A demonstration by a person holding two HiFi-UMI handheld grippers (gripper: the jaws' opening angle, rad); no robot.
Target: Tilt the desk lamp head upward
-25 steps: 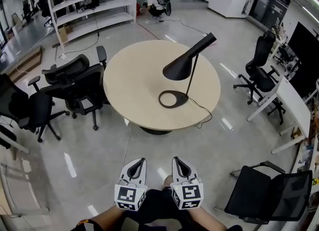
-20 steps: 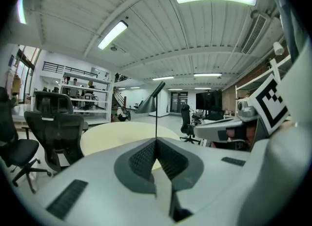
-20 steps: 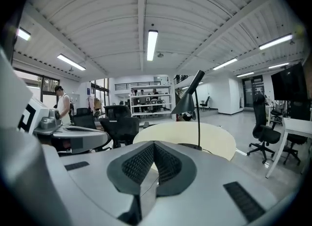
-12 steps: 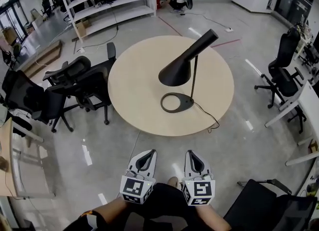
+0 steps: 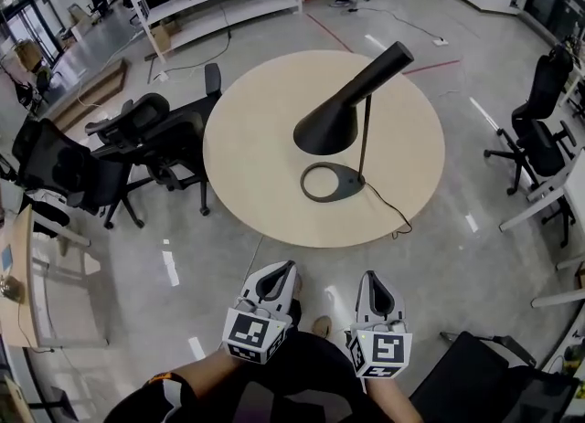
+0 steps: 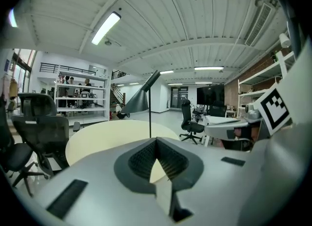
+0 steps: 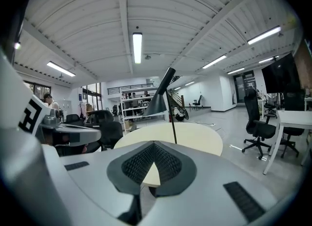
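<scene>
Polished office floor surrounds a round tabletop, with black chairs by its left edge. The desk lamp stands with its base slightly toward the near edge, its head sloping down toward the left edge. My left hand-held gripper and right hand-held gripper hang well short of the near edge, both closed on nothing.

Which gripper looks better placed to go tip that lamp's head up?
Probably left, narrowly. The left gripper and right gripper both hang short of the table, but the lamp head leans left of the pole, nearer the left one.
</scene>
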